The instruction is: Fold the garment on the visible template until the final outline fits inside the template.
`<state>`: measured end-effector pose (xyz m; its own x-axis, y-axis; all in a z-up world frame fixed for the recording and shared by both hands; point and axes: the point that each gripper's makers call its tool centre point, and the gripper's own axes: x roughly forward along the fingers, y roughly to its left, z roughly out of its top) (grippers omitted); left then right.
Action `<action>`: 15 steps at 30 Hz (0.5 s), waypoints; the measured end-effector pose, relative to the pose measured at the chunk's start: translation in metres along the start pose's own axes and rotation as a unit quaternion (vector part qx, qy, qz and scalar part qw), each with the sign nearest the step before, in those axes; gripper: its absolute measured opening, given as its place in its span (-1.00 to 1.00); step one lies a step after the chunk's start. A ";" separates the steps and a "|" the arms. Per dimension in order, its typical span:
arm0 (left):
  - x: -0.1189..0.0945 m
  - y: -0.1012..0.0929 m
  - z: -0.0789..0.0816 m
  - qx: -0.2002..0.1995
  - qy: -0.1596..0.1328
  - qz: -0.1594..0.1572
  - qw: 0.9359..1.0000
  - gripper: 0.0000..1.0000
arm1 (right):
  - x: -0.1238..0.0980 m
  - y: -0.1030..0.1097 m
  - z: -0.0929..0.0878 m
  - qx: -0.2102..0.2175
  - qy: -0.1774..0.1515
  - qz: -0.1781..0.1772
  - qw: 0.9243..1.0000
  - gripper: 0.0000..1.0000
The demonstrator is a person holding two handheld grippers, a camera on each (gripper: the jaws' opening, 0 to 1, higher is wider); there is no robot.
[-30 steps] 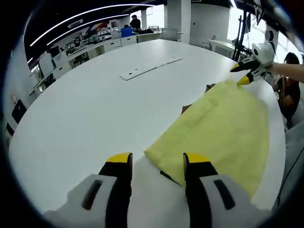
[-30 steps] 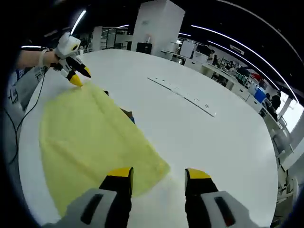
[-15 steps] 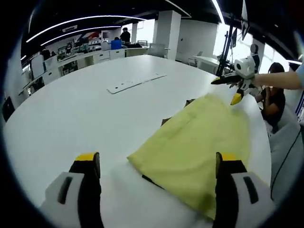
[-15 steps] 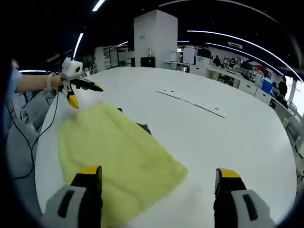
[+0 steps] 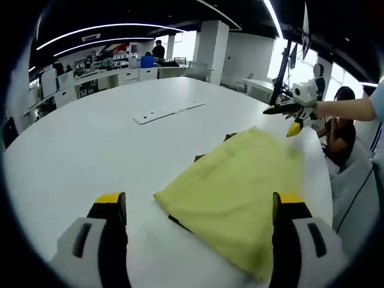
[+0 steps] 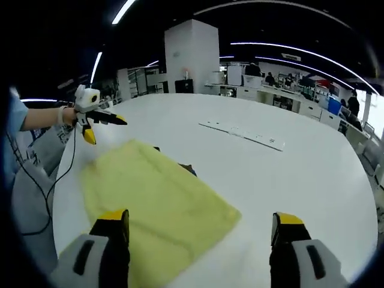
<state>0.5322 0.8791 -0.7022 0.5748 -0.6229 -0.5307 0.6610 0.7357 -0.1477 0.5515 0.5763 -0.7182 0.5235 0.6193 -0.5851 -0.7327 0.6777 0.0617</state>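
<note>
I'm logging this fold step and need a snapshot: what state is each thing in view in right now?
Yellow garment: folded flat on the table, free of both grippers.
Dark template: under the garment, just its edges peeking out.
Left gripper: jaws wide open, empty, above the table.
Right gripper: jaws wide open, empty.
White strip: lying flat on the white table, apart from the garment.

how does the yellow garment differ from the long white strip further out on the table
The yellow garment is broad, soft and folded, with dark edges peeking out beneath it; the white strip is narrow, long and looks rigid. The garment lies at the table's near edge, the strip nearer the middle. Both lie flat on the white table, untouched by the open grippers.
</note>
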 end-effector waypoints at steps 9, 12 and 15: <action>-0.016 -0.010 -0.013 -0.018 -0.008 -0.003 1.000 0.97 | -0.018 0.014 -0.006 0.014 -0.008 0.005 1.000 0.98; -0.023 -0.014 -0.017 -0.023 -0.009 -0.004 1.000 0.94 | -0.025 0.018 -0.008 0.017 -0.010 0.005 1.000 0.97; -0.029 -0.019 -0.019 -0.029 -0.015 -0.006 0.999 0.92 | -0.033 0.022 -0.010 0.020 -0.013 0.004 1.000 0.95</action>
<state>0.4935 0.8883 -0.6996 0.5821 -0.6382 -0.5038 0.6390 0.7422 -0.2019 0.5131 0.5668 -0.7056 0.5286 0.6353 -0.5630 -0.7198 0.6870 0.0993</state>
